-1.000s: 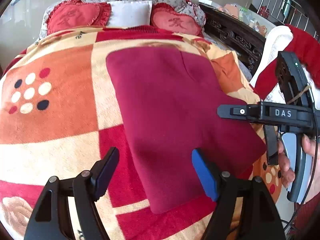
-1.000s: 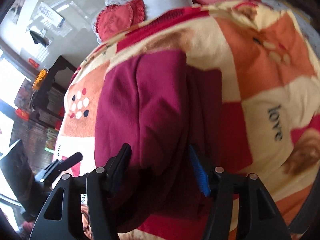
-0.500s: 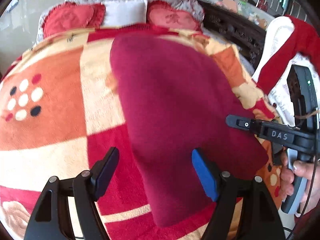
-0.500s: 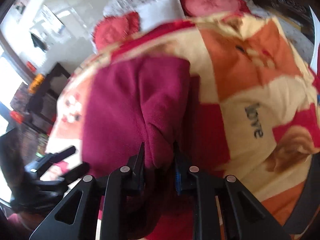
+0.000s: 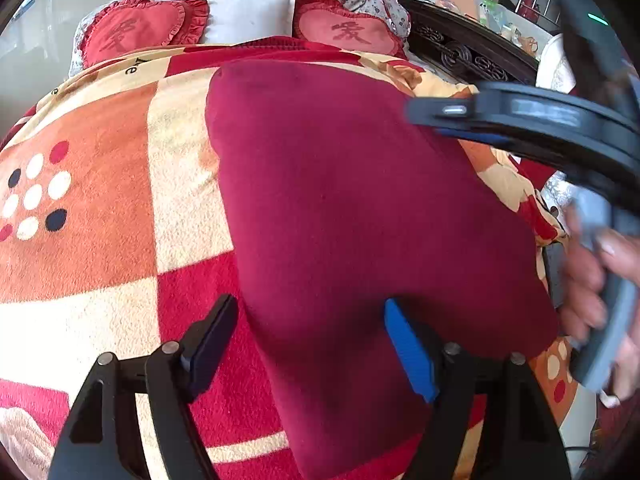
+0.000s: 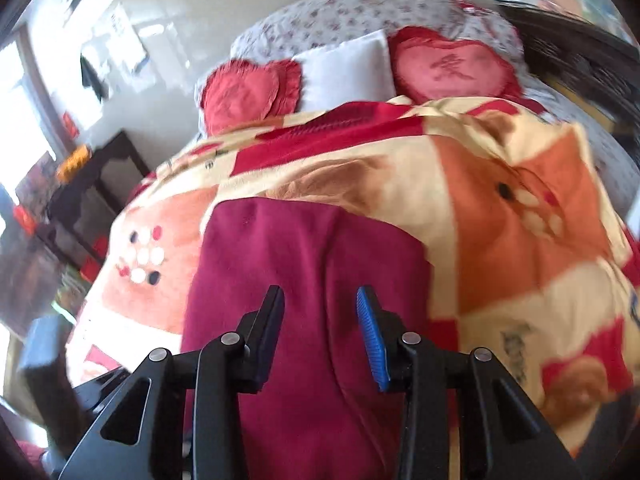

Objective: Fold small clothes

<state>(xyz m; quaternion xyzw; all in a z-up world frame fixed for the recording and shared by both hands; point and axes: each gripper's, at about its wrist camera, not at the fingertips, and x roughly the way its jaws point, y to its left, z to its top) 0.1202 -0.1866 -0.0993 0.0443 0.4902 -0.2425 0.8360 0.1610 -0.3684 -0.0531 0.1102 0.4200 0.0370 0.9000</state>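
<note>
A dark red fleece garment (image 5: 360, 216) lies folded flat on the patterned blanket (image 5: 100, 200) of the bed. My left gripper (image 5: 308, 344) is open, its fingers straddling the garment's near left edge, holding nothing. My right gripper (image 6: 322, 336) is open above the garment (image 6: 304, 280) and holds nothing. In the left wrist view the right gripper's body (image 5: 540, 120) is blurred above the garment's right side, with the hand (image 5: 592, 280) on its handle.
Two red heart cushions (image 5: 136, 36) (image 5: 348, 32) and a white pillow (image 5: 248, 16) lie at the bed's head. A dark carved bed frame (image 5: 468, 56) runs along the right. A dark table (image 6: 92, 184) stands left of the bed.
My right gripper, shut on a fold of the garment half a second ago, has opened and let it go, then lifted. The garment now lies flatter. My left gripper stayed open.
</note>
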